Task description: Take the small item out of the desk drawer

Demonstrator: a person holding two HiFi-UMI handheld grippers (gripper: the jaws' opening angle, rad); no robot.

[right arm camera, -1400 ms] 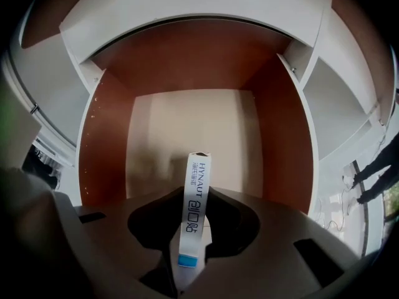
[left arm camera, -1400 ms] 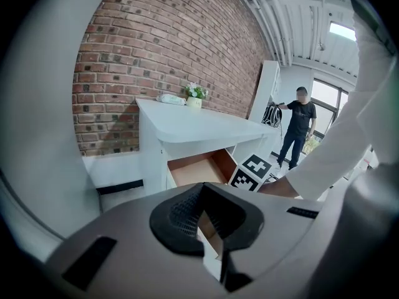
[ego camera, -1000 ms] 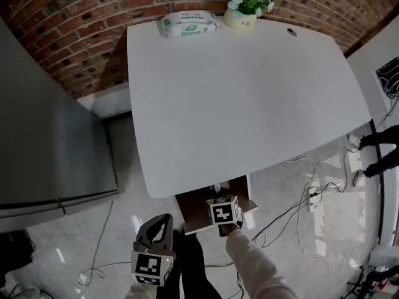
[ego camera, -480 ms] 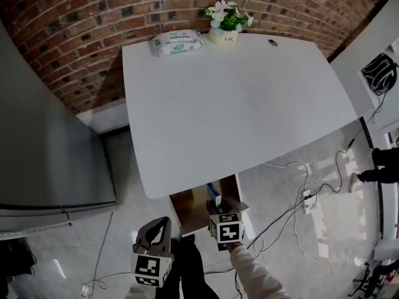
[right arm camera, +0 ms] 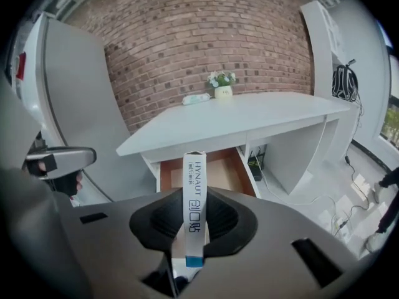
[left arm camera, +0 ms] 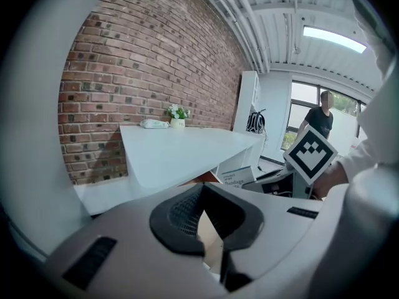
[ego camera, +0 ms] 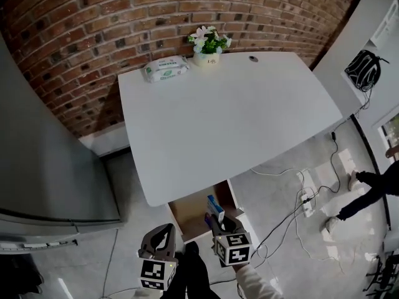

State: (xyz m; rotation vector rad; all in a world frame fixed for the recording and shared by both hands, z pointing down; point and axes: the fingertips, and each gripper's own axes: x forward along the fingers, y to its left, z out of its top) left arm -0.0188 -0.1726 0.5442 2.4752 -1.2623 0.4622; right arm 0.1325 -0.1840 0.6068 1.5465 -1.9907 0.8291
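**Item:** one small box [right arm camera: 194,210], clamped in your right gripper [ego camera: 219,223], whose jaws are narrow on it. In the right gripper view its long axis runs 12 to 6.

**Place:** by the front edge of the one open drawer [ego camera: 190,217], which lies at 12 o'clock under the desk [ego camera: 218,104].

**Left gripper** [ego camera: 157,245]: jaws together, empty, at 9 o'clock of the right one and no nearer the drawer.

**Next move, as judged:** draw the box back toward 6.

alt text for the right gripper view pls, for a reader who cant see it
The right hand-held gripper is shut on a slim white box with a blue end, held upright in front of an open wooden drawer under a white desk. Behind, a flower pot and a pack of wipes sit on the desk against a brick wall.
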